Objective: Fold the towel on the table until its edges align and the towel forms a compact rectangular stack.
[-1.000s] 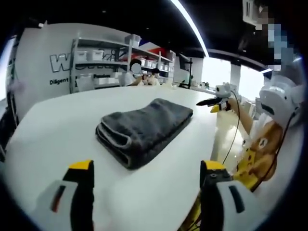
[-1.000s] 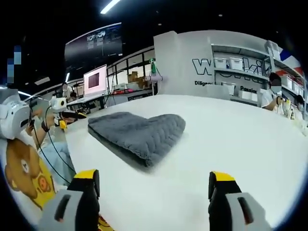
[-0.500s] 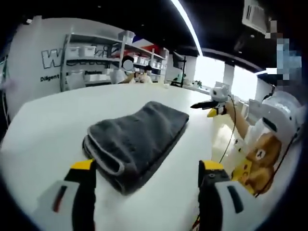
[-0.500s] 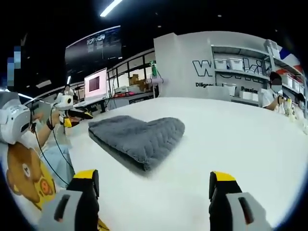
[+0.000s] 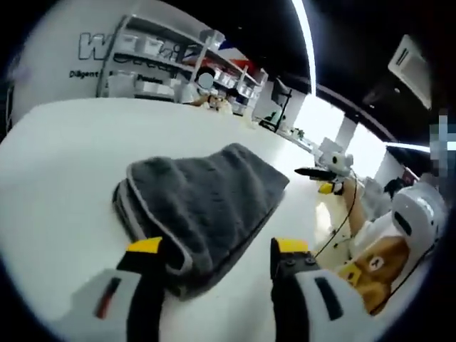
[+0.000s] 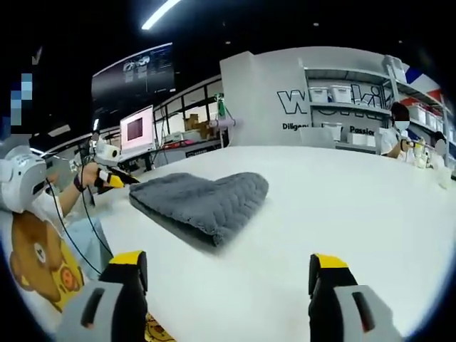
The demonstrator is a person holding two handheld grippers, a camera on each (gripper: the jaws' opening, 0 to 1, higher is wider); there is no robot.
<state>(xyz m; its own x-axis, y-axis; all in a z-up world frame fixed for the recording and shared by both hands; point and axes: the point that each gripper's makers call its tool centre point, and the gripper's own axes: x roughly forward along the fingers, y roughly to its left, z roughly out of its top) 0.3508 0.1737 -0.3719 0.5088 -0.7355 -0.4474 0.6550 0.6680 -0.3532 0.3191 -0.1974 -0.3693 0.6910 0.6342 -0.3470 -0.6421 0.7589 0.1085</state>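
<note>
A dark grey towel (image 5: 203, 196) lies folded in a thick stack on the white table (image 5: 57, 157). My left gripper (image 5: 217, 249) is open, and its yellow-tipped jaws straddle the towel's near folded corner. In the right gripper view the towel (image 6: 203, 198) lies ahead and slightly left on the table (image 6: 342, 206), with the left gripper (image 6: 117, 179) coming in from the left at its edge. My right gripper (image 6: 228, 263) stands open over bare table, short of the towel. The left gripper view shows the right gripper (image 5: 319, 172) beyond the towel's right side.
A person in a bear-print shirt (image 6: 35, 260) stands at the table's edge (image 5: 385, 263). Shelves with white bins (image 5: 153, 64) (image 6: 342, 92) line the far wall. Another person (image 6: 395, 132) sits at the far end. A monitor (image 6: 137, 128) stands behind.
The left gripper has moved in on the towel, and its jaws now sit on either side of the near corner. The right gripper has hardly moved.
</note>
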